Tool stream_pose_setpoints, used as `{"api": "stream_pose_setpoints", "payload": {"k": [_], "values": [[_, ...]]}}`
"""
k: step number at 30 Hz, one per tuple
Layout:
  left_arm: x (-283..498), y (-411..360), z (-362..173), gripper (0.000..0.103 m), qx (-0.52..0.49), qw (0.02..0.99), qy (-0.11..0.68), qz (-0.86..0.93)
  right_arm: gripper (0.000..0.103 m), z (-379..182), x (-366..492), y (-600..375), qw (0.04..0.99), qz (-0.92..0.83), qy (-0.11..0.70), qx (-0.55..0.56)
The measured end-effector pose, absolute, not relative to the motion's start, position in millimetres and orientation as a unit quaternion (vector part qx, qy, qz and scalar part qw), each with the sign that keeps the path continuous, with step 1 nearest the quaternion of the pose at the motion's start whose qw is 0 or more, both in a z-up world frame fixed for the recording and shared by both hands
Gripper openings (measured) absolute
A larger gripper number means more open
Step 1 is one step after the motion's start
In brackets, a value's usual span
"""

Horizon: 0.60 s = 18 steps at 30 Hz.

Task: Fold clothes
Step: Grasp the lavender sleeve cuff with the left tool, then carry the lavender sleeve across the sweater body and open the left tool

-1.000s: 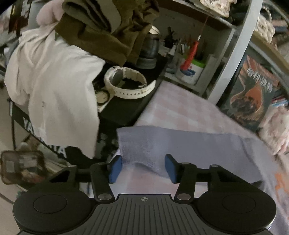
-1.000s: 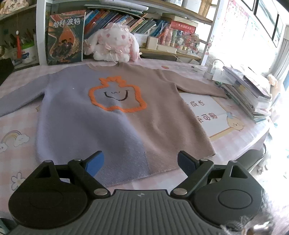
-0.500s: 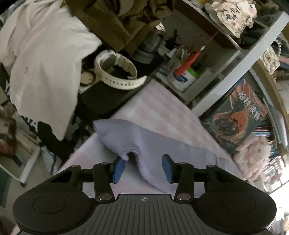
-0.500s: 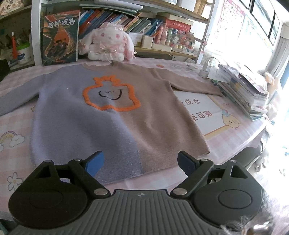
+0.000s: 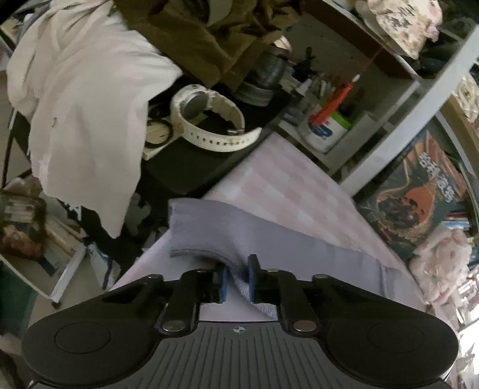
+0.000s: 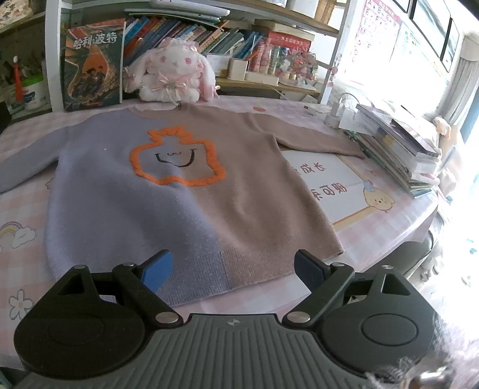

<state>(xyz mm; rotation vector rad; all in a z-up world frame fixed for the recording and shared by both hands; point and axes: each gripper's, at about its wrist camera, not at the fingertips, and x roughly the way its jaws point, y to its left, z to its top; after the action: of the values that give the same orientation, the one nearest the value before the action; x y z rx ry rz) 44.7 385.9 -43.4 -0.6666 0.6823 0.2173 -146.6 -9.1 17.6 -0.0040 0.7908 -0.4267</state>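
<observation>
The sweater (image 6: 185, 191), lilac on the left half and tan on the right, lies flat, front up, on a pink checked table (image 6: 389, 227). The left gripper (image 5: 236, 279) is clamped on the lilac sleeve (image 5: 269, 239) near its cuff, at the table's left edge. The right gripper (image 6: 232, 269) stands wide, empty, above the near hem. A shelf (image 6: 299, 27) with books runs along the far side; a plush rabbit (image 6: 173, 74) sits at the collar. A book stack (image 6: 398, 149) lies right. Left of the table, a white garment (image 5: 83, 113) drapes beside a watch (image 5: 209, 119).
</observation>
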Motion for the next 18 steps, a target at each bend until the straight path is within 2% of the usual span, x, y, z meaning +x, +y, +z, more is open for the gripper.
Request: {"api": "stream_pose_setpoints", "payload": {"k": [6, 18], "values": [[45.6, 379.6, -38.4, 0.003, -0.304, 0.891, 0.322, 0.104, 0.088, 17.5, -145.6, -11.0, 0.902, -0.201, 0.382, -0.005], [42.5, 325.0, 13.4, 0.003, -0.244, 0.934, 0.259, 0.042, 0.088, 11.8, -128.6, -32.7, 0.907, -0.164, 0.388, -0.002]]}}
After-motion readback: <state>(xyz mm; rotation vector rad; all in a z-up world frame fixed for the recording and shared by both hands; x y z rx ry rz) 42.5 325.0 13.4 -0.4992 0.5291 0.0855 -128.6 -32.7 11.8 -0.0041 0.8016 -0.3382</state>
